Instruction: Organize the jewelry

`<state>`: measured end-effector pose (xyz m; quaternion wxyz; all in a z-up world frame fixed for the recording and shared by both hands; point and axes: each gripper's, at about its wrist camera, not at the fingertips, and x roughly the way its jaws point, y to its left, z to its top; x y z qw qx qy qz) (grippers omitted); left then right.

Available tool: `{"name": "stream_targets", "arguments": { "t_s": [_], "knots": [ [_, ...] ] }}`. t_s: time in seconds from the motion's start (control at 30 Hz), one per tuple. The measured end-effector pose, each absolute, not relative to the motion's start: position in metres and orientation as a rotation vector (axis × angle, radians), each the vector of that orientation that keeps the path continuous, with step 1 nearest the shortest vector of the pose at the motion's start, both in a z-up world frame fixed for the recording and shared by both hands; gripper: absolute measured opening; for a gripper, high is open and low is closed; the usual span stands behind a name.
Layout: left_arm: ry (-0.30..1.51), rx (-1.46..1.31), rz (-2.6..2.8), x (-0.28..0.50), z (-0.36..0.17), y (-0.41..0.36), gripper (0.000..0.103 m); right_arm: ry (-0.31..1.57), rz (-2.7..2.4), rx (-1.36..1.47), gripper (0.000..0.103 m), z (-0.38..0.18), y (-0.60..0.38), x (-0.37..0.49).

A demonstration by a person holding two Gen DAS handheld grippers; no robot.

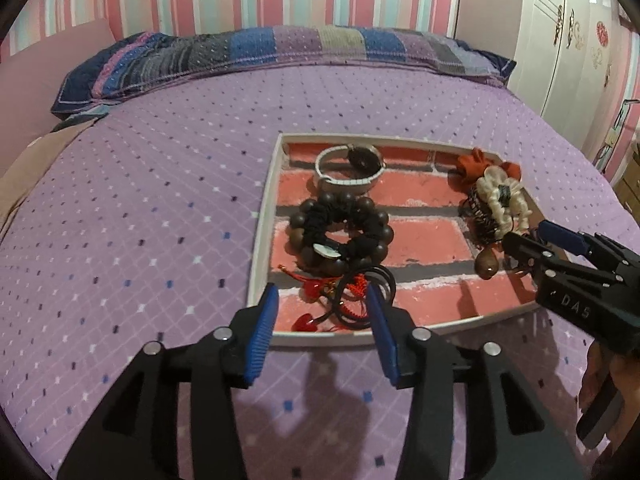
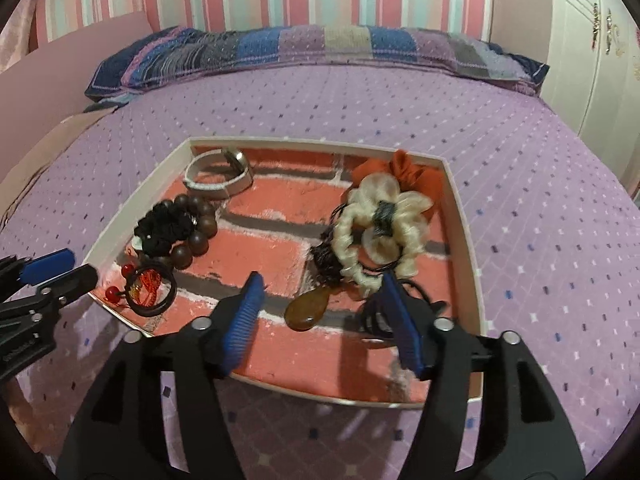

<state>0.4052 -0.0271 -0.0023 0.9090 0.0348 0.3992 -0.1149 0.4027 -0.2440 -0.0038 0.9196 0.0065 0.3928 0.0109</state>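
Note:
A white-rimmed tray (image 1: 262,216) (image 2: 466,216) with a brick-pattern lining lies on the purple bedspread. It holds a white-strap watch (image 1: 348,168) (image 2: 220,178), a wooden bead bracelet with a black scrunchie (image 1: 340,232) (image 2: 180,232), a red cord with black hair ties (image 1: 352,296) (image 2: 148,288), a cream scrunchie (image 1: 504,200) (image 2: 380,232), an orange scrunchie (image 1: 480,164) (image 2: 400,170) and an amber pendant (image 1: 488,266) (image 2: 306,312). My left gripper (image 1: 322,296) (image 2: 82,267) hangs open over the tray's near left corner, gripping nothing. My right gripper (image 2: 323,280) (image 1: 528,236) is open above the pendant, pads clear of it.
A striped pillow (image 1: 280,52) lies along the bed's far edge below the striped wall. A white wardrobe (image 1: 572,40) stands at the right. A hand (image 1: 600,392) holds the right gripper's handle. Purple bedspread (image 1: 140,220) stretches around the tray.

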Motion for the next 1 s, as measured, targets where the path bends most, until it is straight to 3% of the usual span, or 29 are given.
{"name": "stream_targets", "arguments": {
  "t_s": [0.13,0.23,0.33,1.0],
  "knots": [
    [0.792,0.043,-0.216,0.384,0.009,-0.012,0.07,0.766,-0.006,0.01,0.082,0.01,-0.252,0.382],
    [0.775,0.041,-0.201,0.361,0.013,-0.004,0.074,0.735,-0.029,-0.017,0.096,0.015,-0.255,0.363],
    [0.748,0.049,-0.164,0.341,0.017,0.001,0.089,0.72,-0.033,-0.027,0.099,0.017,-0.257,0.344],
    [0.688,0.018,-0.103,0.195,0.046,-0.004,0.09,0.661,-0.103,-0.005,0.099,0.061,-0.247,0.179]
  ]
}}
